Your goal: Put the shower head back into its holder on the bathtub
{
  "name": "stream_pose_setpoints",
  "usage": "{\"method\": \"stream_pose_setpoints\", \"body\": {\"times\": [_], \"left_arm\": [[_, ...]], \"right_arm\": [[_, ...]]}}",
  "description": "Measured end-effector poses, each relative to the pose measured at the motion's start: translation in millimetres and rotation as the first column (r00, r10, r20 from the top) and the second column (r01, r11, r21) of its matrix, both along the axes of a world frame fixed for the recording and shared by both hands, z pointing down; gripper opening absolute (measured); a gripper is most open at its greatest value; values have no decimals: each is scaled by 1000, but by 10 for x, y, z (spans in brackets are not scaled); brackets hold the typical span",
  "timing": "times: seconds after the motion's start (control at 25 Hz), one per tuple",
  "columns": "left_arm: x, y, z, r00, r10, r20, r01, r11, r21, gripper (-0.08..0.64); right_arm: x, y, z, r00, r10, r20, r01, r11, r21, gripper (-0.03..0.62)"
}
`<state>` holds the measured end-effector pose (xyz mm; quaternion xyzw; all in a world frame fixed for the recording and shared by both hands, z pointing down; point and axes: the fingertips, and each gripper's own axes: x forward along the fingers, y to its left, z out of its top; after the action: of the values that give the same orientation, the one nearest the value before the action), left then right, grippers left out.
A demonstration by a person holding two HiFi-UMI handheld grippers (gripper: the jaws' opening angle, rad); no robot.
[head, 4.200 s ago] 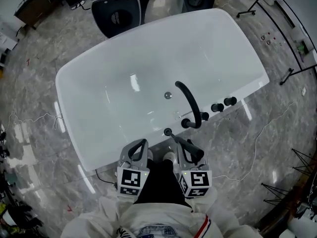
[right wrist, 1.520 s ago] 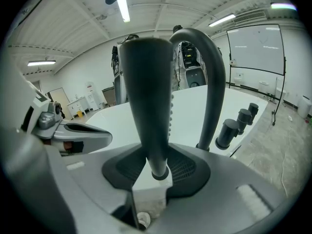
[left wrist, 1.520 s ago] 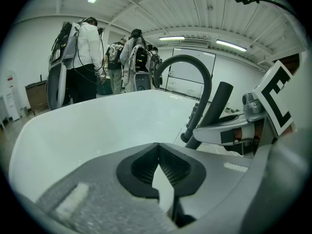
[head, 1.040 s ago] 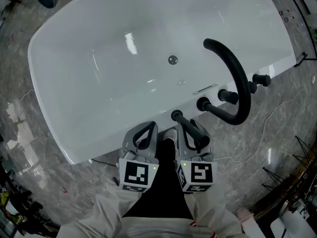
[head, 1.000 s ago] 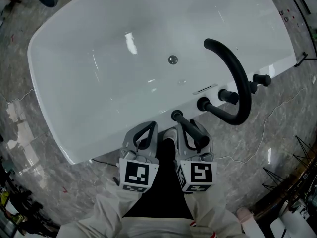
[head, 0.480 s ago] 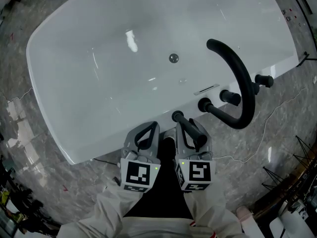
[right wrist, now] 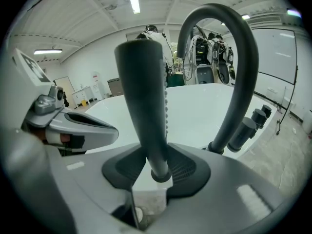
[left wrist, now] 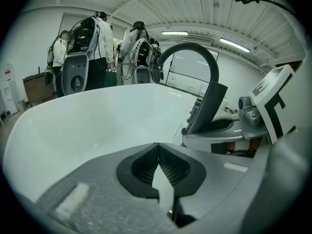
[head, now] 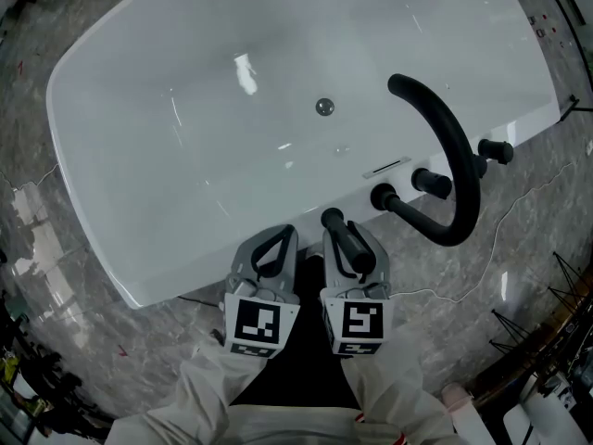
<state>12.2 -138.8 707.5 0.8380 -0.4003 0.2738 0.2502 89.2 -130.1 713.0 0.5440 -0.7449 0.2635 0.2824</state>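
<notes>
Right gripper [right wrist: 158, 168] clamped on the dark shower head [right wrist: 144, 91]. It has rolled slightly since half a second earlier, so the handle now lies more squarely above it in the head view. The shower head's tip reaches the near rim of the white bathtub [head: 185, 91]. Left gripper [left wrist: 159, 152] alongside, jaws together on nothing. Arched black faucet [head: 456, 160] and knobs [head: 432, 184] stand on that rim. The tub stands on a grey marbled floor [head: 74, 360], and people [left wrist: 100, 30] stand beyond it. The shower head's lower end is hidden below the jaws; its holder cannot be picked out
</notes>
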Motion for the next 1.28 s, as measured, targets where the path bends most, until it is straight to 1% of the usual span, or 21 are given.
{"method": "stream_pose_setpoints", "body": {"times": [0.36,0.88,1.08,1.2,1.28], "left_arm": [[-3,-13,43,1000,-1,0,1,1000,-12,1],[-31,-14,118,1000,-6,3,6,1000,-24,1],[-61,7,124,1000,-16,-3,15,999,-40,2],[-110,20,103,1000,-19,8,19,999,-40,1],[-131,40,96,1000,-13,16,13,999,-38,1]], "right_arm": [[-34,-25,-2,1000,-7,-27,8,1000,11,138],[-43,-34,4,1000,-1,-29,1,1000,19,138],[-22,-32,7,999,43,2,-43,999,6,143],[0,-16,24,995,84,52,-84,996,-14,153],[-8,11,64,993,92,77,-89,995,-41,213]]}}
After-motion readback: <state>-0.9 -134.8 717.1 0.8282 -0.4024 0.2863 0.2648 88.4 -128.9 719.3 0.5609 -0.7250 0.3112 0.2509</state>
